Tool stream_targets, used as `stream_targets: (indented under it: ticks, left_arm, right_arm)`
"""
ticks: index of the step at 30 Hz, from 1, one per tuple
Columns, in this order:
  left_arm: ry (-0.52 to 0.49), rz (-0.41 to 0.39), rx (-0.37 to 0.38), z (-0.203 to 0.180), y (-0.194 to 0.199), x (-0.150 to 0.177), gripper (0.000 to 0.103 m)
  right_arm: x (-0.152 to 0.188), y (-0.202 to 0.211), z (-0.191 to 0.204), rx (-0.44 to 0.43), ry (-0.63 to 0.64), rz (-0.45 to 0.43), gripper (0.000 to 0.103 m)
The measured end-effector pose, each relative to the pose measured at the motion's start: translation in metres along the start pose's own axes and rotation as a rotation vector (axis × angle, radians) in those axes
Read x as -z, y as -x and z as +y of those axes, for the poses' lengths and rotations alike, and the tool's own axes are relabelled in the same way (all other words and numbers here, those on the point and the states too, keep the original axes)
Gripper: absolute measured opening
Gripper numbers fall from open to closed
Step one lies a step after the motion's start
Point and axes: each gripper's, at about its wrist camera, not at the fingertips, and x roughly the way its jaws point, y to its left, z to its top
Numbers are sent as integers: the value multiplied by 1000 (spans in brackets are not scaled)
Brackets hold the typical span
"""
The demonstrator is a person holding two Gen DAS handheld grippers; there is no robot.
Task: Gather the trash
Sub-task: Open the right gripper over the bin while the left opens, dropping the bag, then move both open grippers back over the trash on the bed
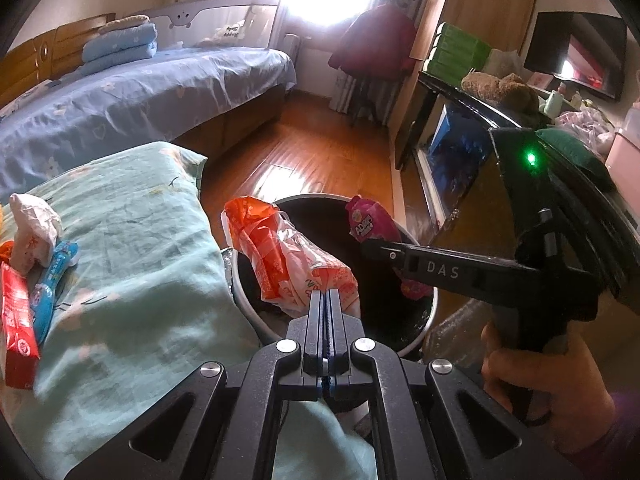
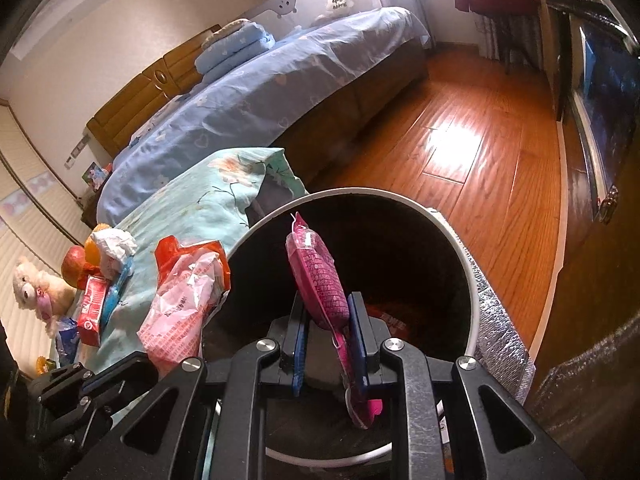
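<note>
a: starting at the left, what's the left gripper (image 1: 325, 300) doing?

b: it's clenching an orange and white wrapper (image 1: 288, 256). the jaws are pressing flat together on the wrapper's near end, and the rest is sticking out ahead of the fingertips and leaning to their left.

a: and where is the bin lying from it?

b: the trash bin (image 1: 256, 320) is sitting directly ahead of and below the tips. most of the wrapper is hanging over the bin's left rim, so its long axis is running from the jaws out toward that rim.

a: and moving right?

b: the right gripper (image 2: 328, 320) is carrying a pink snack packet (image 2: 316, 276). the jaws are standing apart, and the packet is leaning against the right finger with a gap showing by the left one, so i'm judging the hold is loosening or only just there.

a: where is it over the bin?

b: the packet is standing on end, long axis pointing forward and up from the fingers, with the bin's dark mouth (image 2: 400, 248) straight beneath and ahead. i'd say the right one is better centred; the left probably needs to be nudging rightward before letting go.

a: anything left?

b: a red packet (image 1: 16, 332), blue wrapper (image 1: 52, 280) and crumpled tissue (image 1: 32, 228) are lying on the teal bedding (image 1: 140, 260), far left of the left gripper.
</note>
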Motion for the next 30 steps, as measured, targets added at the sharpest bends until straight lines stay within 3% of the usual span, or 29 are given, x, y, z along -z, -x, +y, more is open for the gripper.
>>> stream_targets:
  ticks: [5,6,7,9,11,16,30]
  left_arm:
    - [-19,10,-5,-5,-4,-2,4]
    - [-22,16,-9,-6,-4,-2,11]
    - [-20,17,-15,-6,-3,-1,25]
    - [-12,2,-37,-6,2,0,42]
    - [-7,-9,-42,-5,10,4,43]
    - [14,-29,-92,2,35,23,60]
    - [212,-53,-220,65,117,90,63]
  right_arm:
    - [-1,-4,-3,7,-13,6,24]
    - [-2,-4,-4,9,-17,7,28]
    - [-2,-3,-5,9,-21,6,39]
    - [-2,-2,-6,0,-31,-1,55]
    - [-1,2,-5,-4,-34,-11,57]
    - [4,12,6,-27,-27,-34,68]
    - [39,20,93,-125,94,-41,79]
